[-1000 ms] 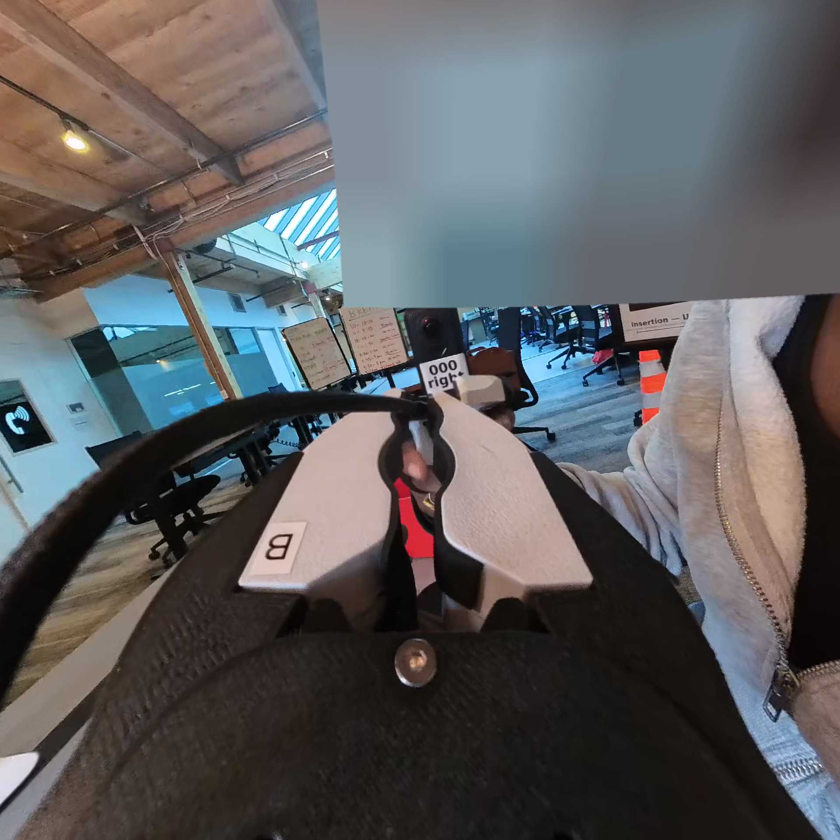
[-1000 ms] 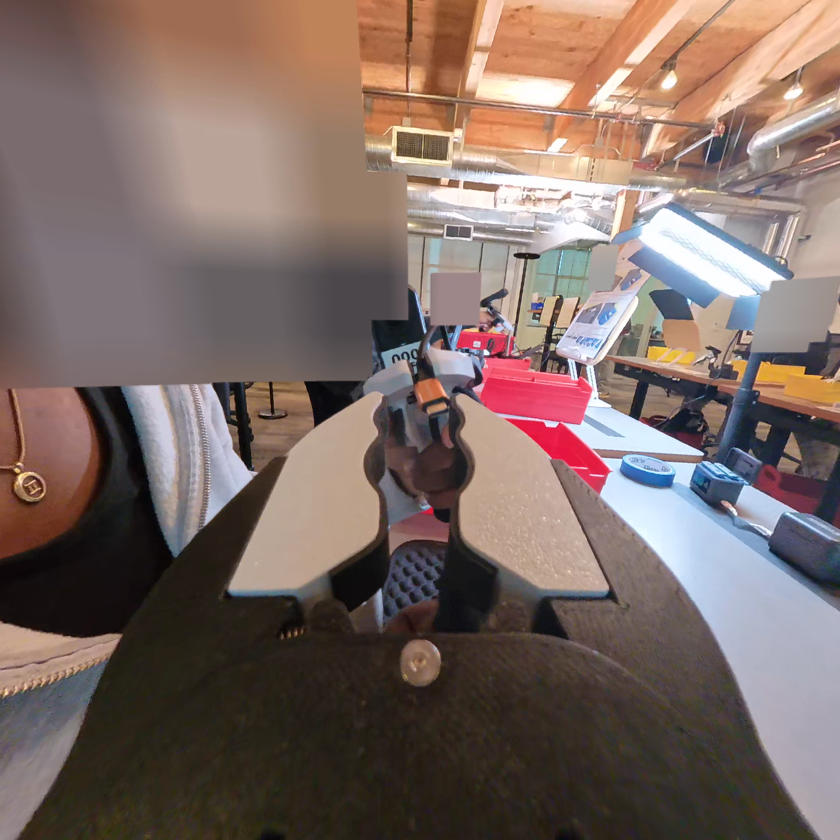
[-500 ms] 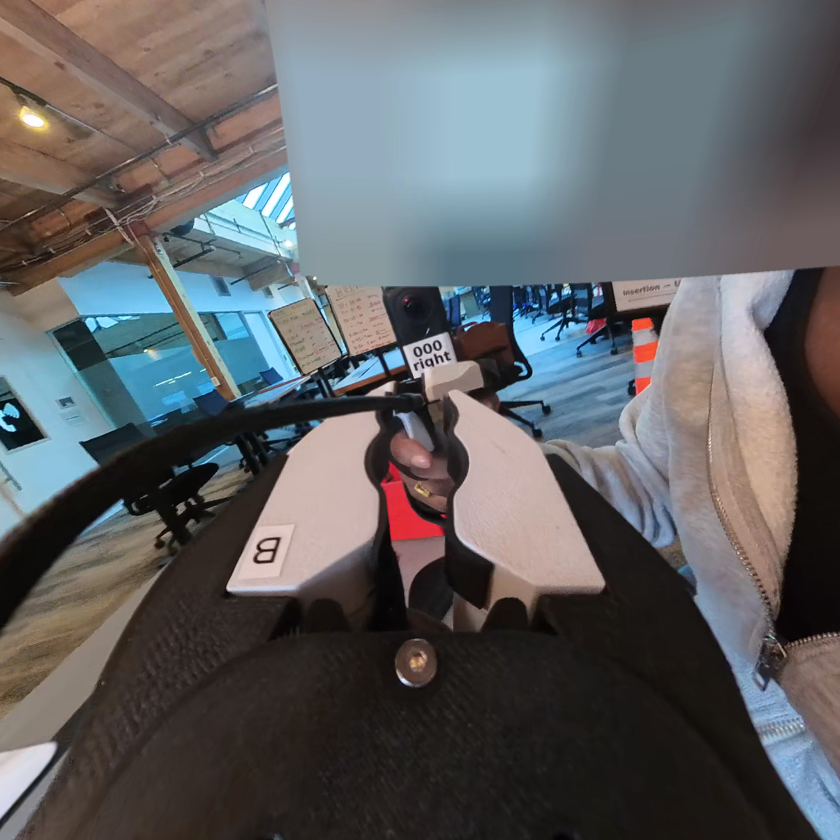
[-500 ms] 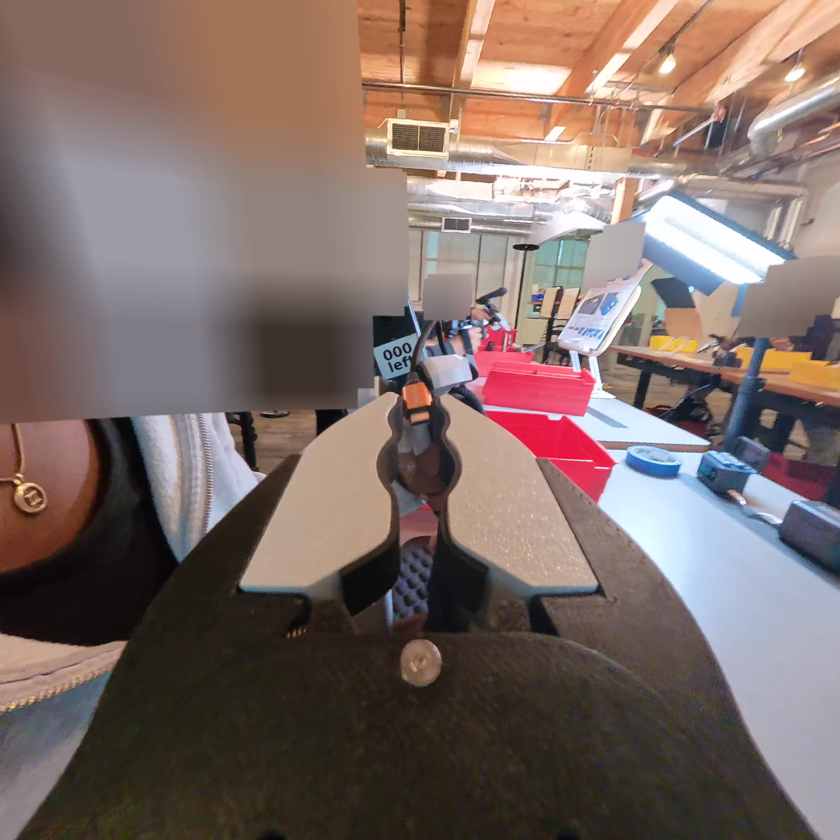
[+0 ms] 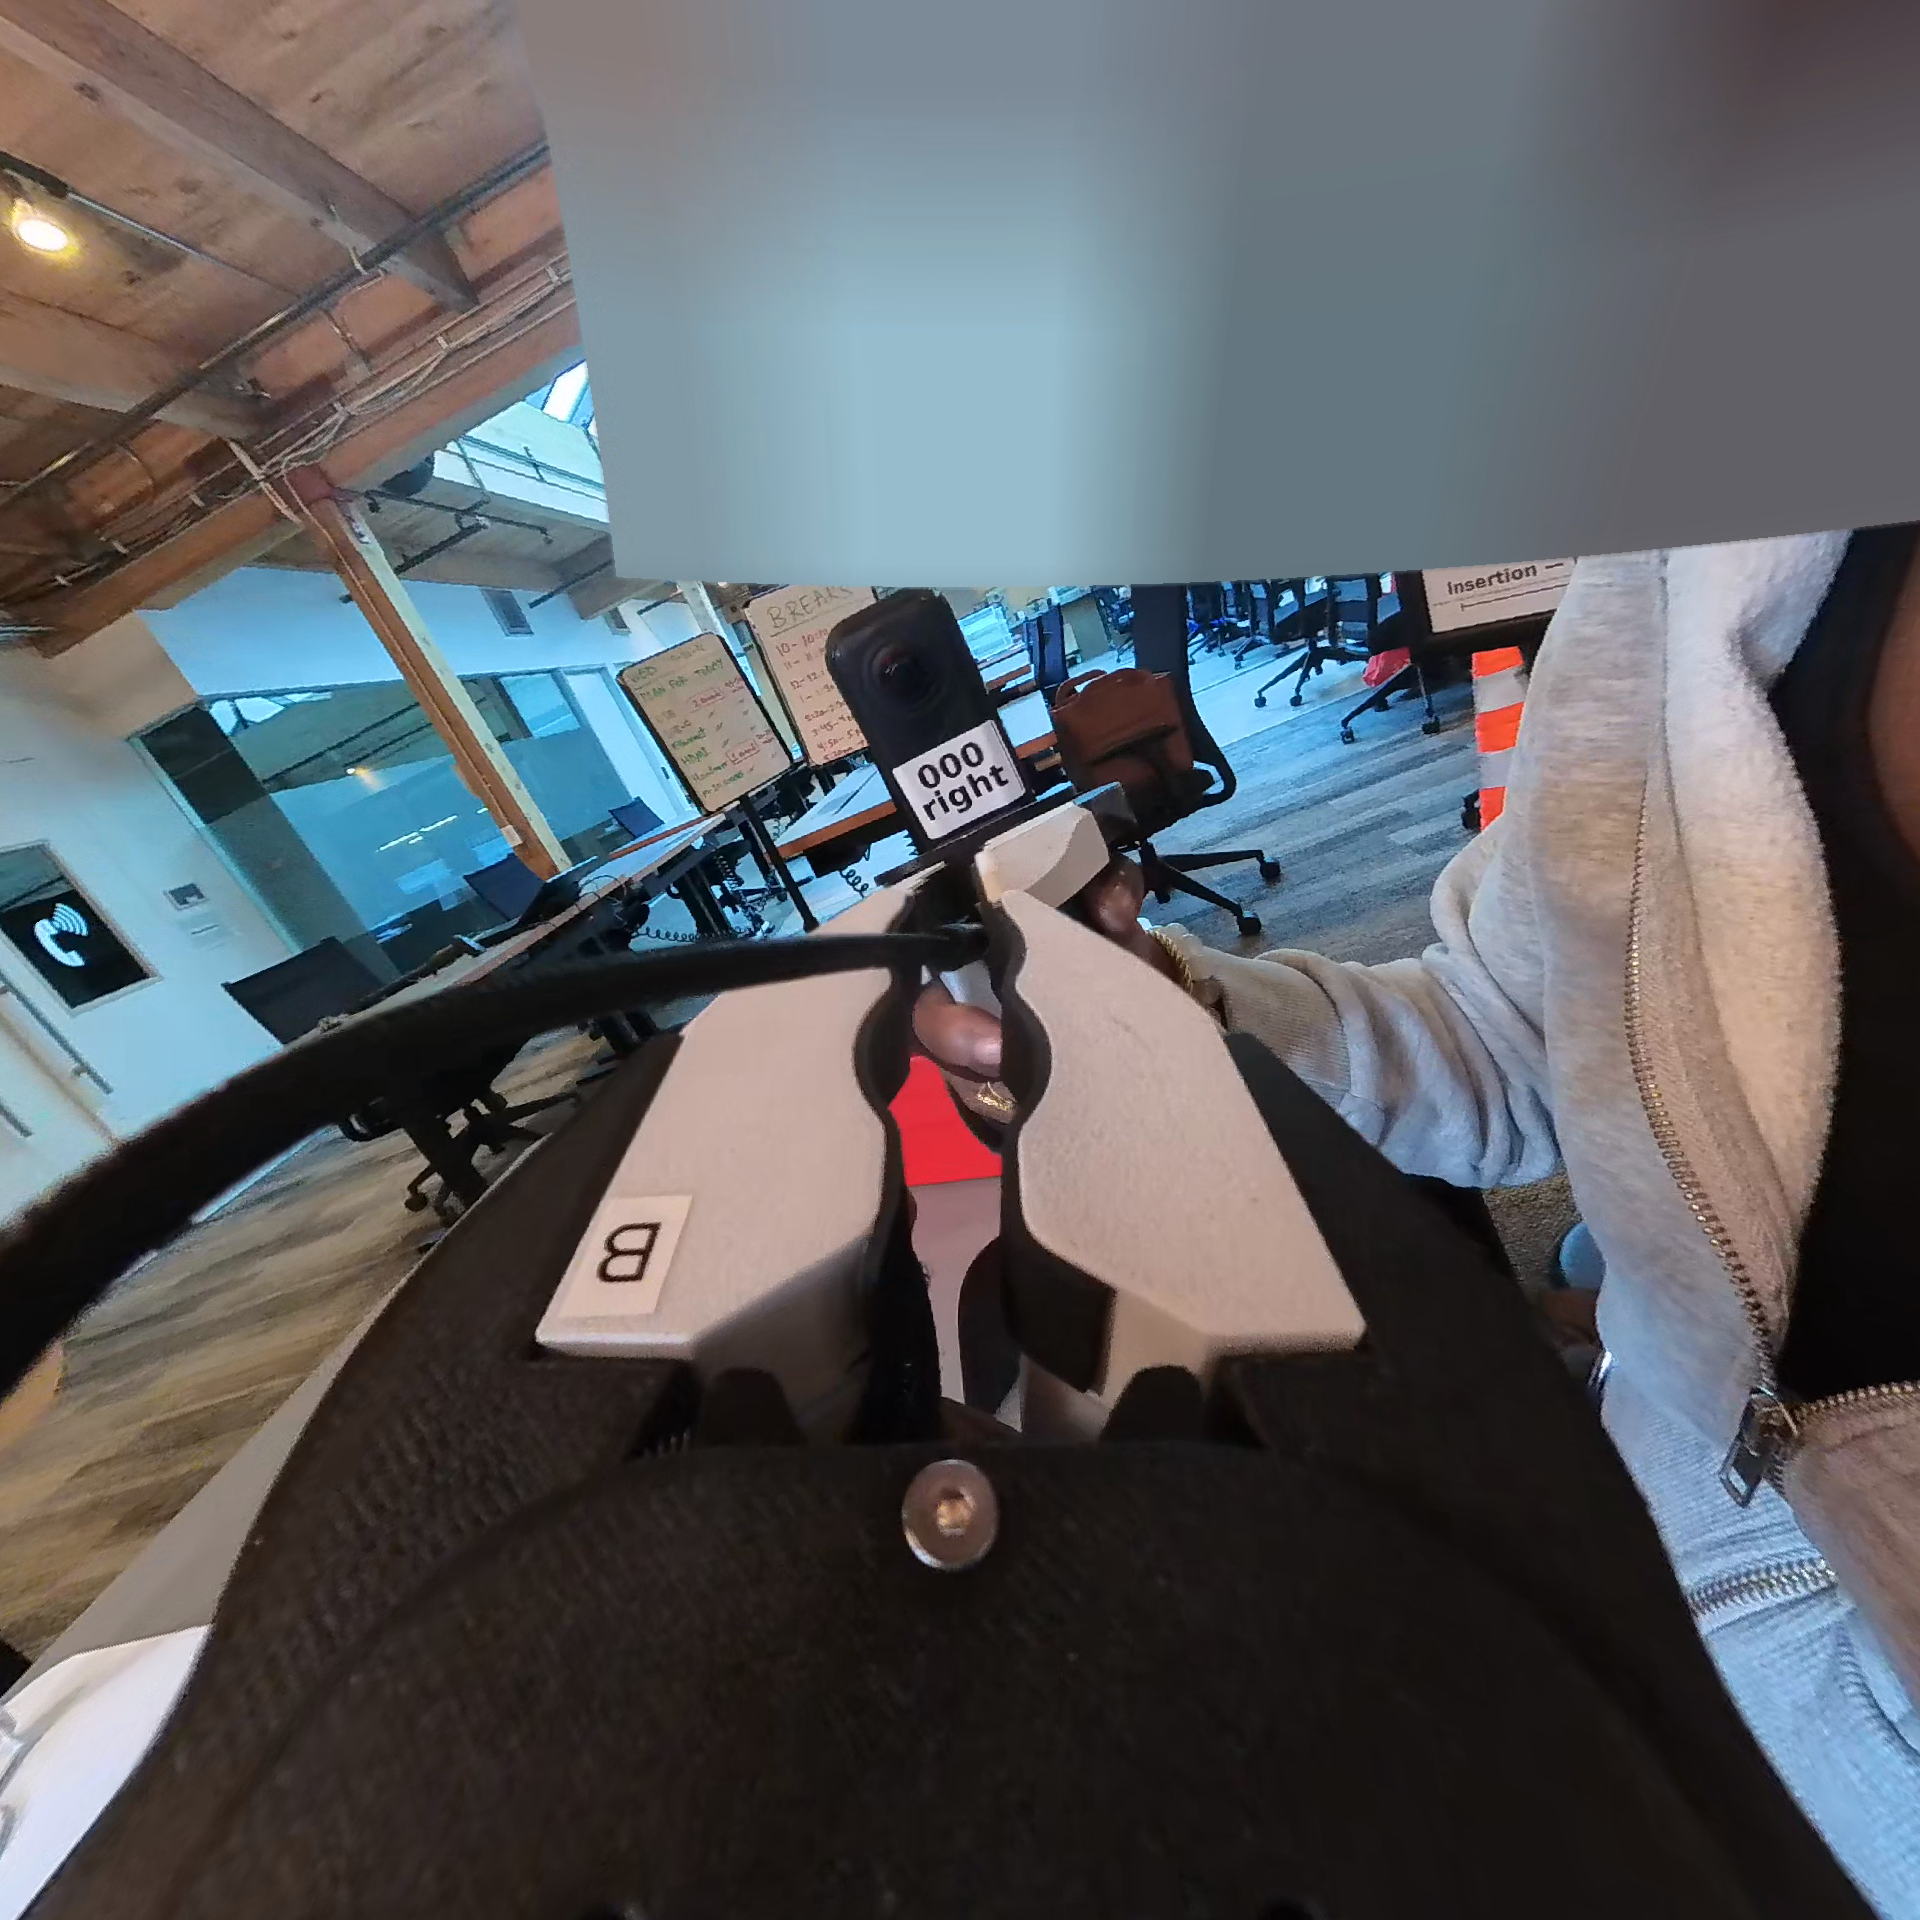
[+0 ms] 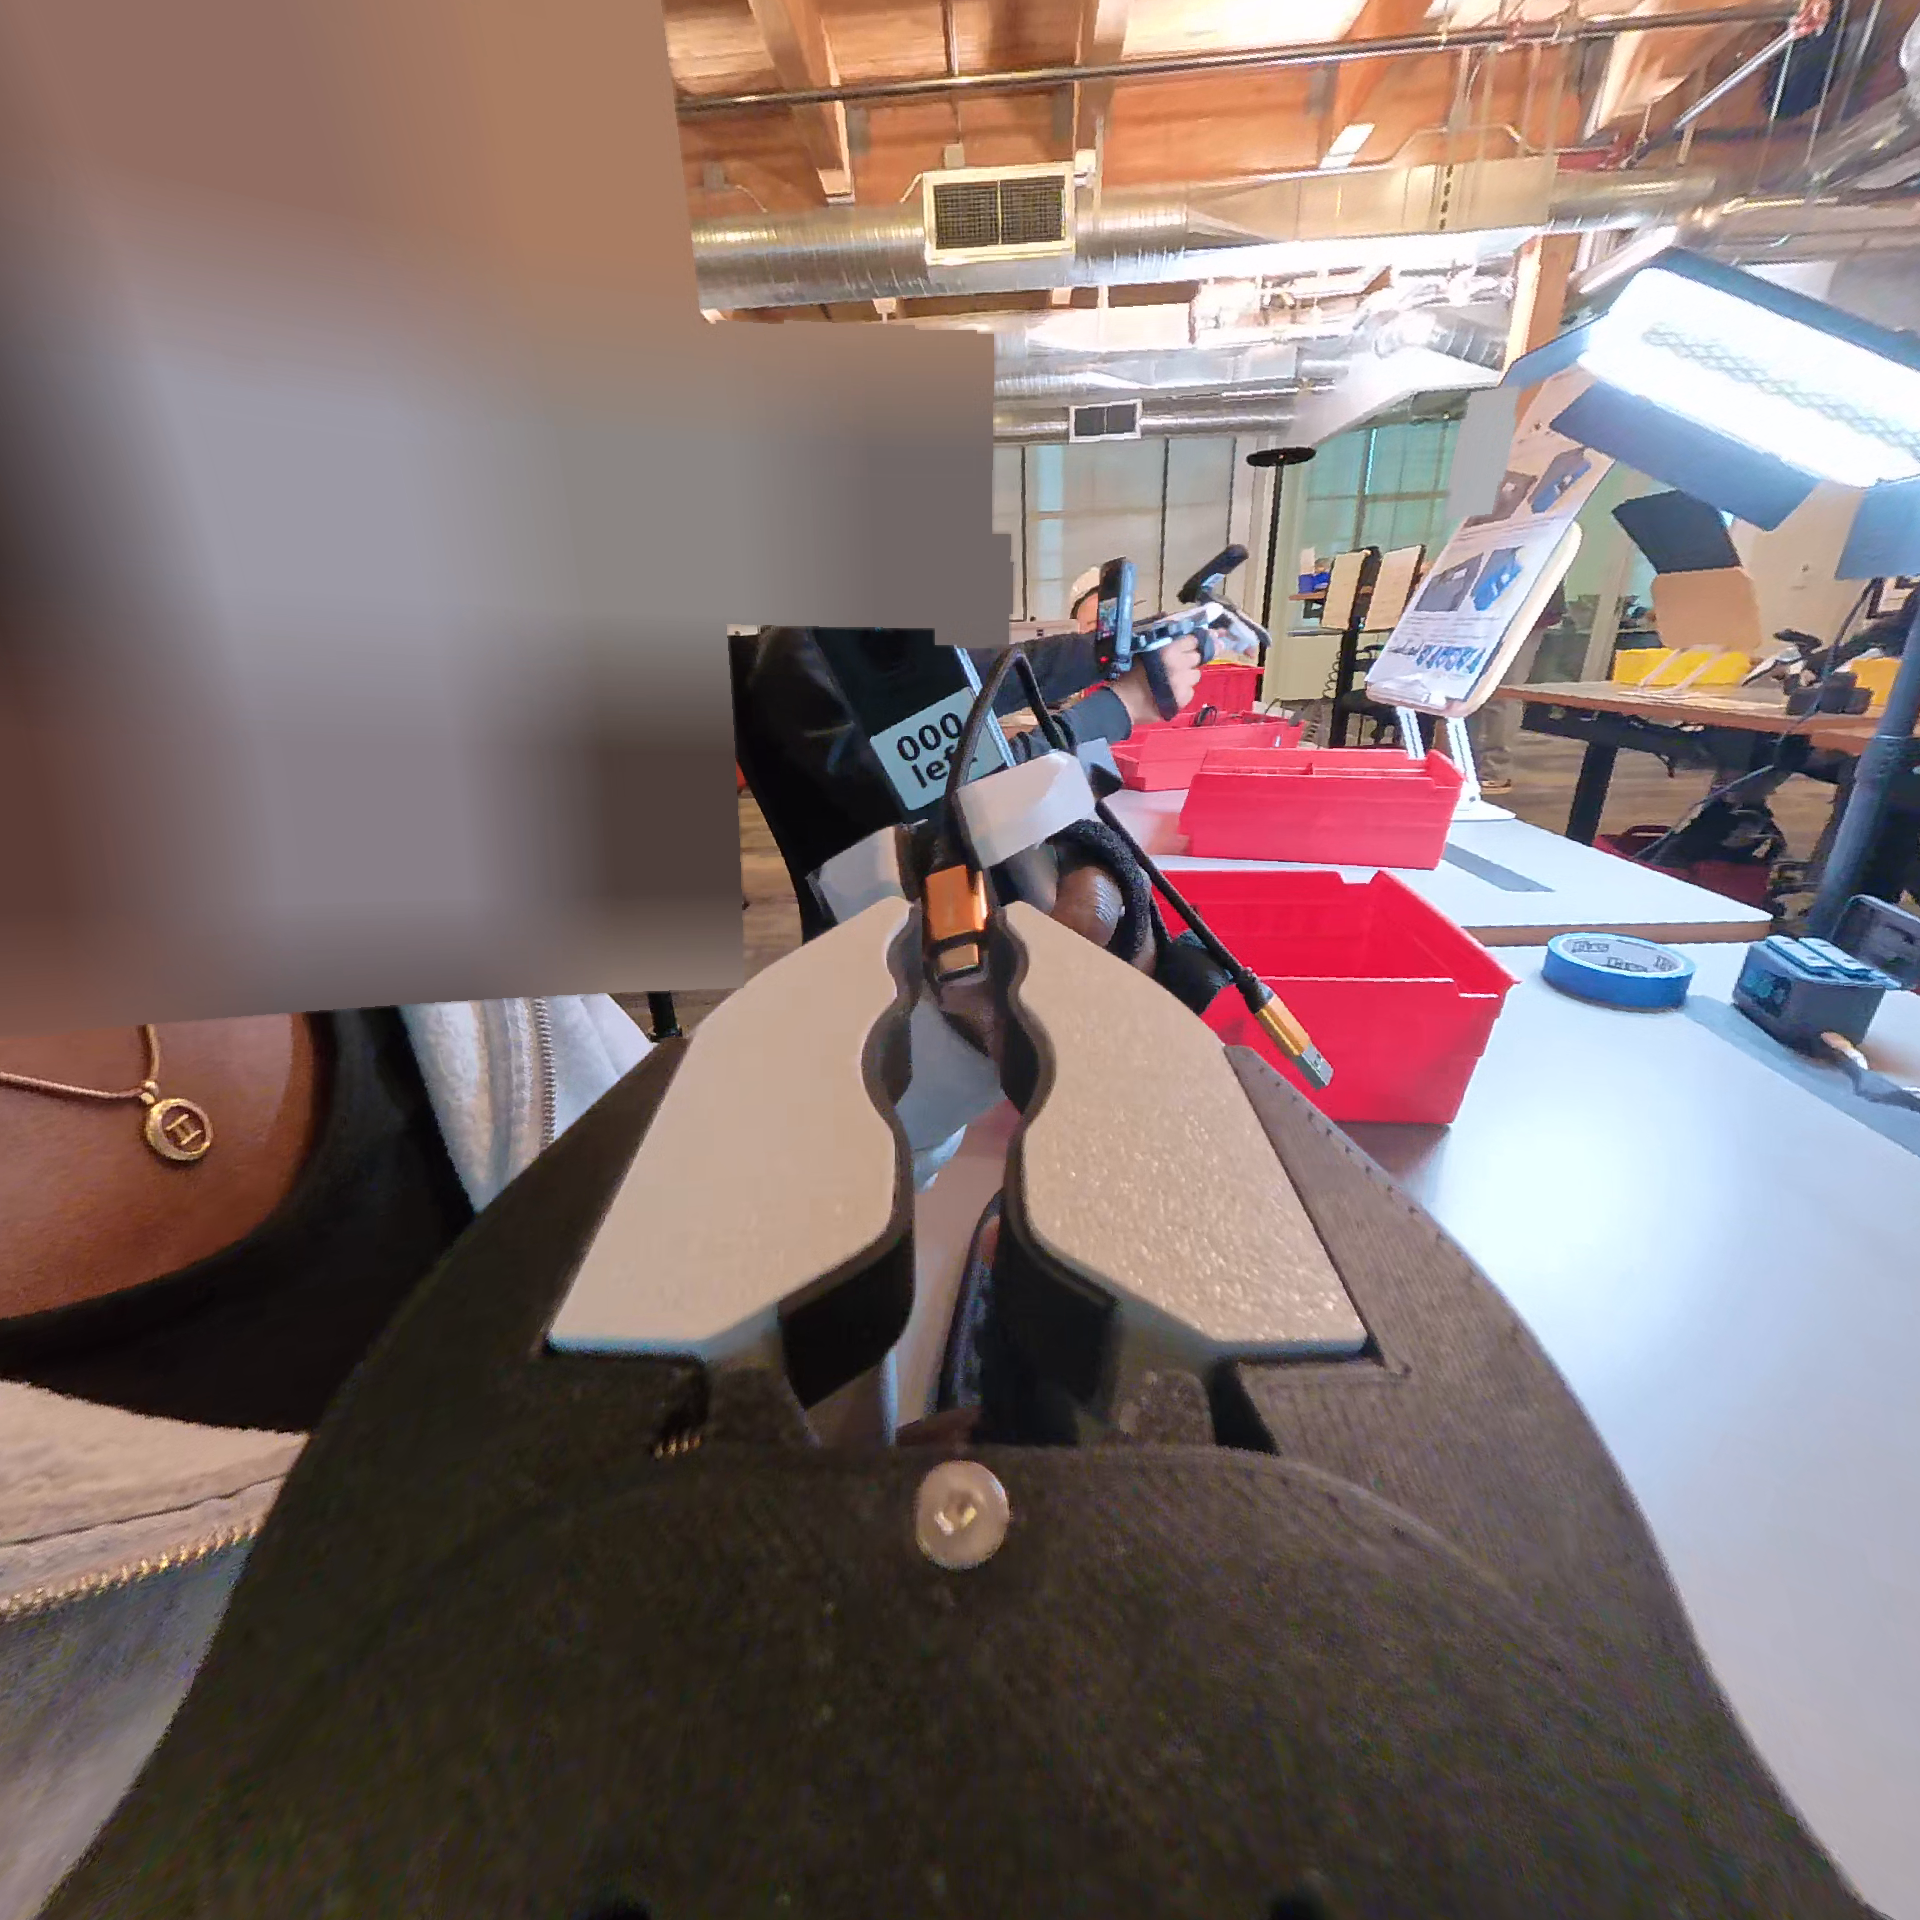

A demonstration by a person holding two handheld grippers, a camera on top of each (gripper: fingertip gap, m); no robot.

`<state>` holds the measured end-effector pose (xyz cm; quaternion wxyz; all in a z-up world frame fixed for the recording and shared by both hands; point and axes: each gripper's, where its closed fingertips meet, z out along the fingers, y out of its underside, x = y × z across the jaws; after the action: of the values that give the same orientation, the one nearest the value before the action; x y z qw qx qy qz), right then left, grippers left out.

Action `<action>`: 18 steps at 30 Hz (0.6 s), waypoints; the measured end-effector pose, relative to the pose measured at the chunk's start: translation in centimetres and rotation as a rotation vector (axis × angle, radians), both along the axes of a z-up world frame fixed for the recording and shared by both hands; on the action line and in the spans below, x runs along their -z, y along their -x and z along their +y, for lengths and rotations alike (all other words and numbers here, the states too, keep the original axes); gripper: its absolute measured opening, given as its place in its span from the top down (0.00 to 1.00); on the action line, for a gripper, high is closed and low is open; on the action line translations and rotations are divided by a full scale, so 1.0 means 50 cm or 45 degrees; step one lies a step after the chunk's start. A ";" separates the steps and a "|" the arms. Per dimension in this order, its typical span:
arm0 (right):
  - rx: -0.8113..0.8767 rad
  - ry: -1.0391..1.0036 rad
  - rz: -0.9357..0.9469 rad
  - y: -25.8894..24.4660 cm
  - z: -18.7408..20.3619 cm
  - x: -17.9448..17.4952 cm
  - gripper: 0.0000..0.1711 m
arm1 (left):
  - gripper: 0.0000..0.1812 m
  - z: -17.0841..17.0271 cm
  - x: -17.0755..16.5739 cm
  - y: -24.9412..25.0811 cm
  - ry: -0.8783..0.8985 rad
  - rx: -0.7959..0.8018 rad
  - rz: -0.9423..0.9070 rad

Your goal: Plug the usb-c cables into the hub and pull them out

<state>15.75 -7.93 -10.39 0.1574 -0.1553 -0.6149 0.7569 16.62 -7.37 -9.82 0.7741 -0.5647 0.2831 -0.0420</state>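
Gripping the orange metal usb-c plug [image 6: 948, 920] of a black braided cable [image 5: 416, 1029] with the left gripper [image 5: 951, 925], grey jaws closed on it; holding that plug tip-first right at the fingertips of the right gripper [image 6: 961, 940], up above the white table [image 6: 1662, 1195]; cannot tell whether the right jaws, nearly together, pinch anything; cannot make out the hub; dangling the cable's other orange plug [image 6: 1288, 1034] before a red plastic bin [image 6: 1382, 997], near a blue tape roll [image 6: 1618, 968].
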 end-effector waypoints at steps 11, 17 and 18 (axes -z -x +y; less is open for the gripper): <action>-0.049 -0.017 -0.059 -0.004 -0.001 0.008 0.93 | 0.92 0.002 0.018 0.001 0.064 -0.032 0.074; -0.039 -0.073 -0.055 -0.007 -0.003 0.015 0.93 | 0.92 -0.001 0.029 -0.001 0.137 -0.017 0.083; -0.033 -0.081 -0.056 -0.006 -0.002 0.017 0.93 | 0.93 0.000 0.031 0.001 0.148 -0.031 0.093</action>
<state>16.03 -8.04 -11.23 0.1388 -0.1591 -0.6439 0.7354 16.57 -7.38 -11.39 0.7297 -0.6132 0.3013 -0.0284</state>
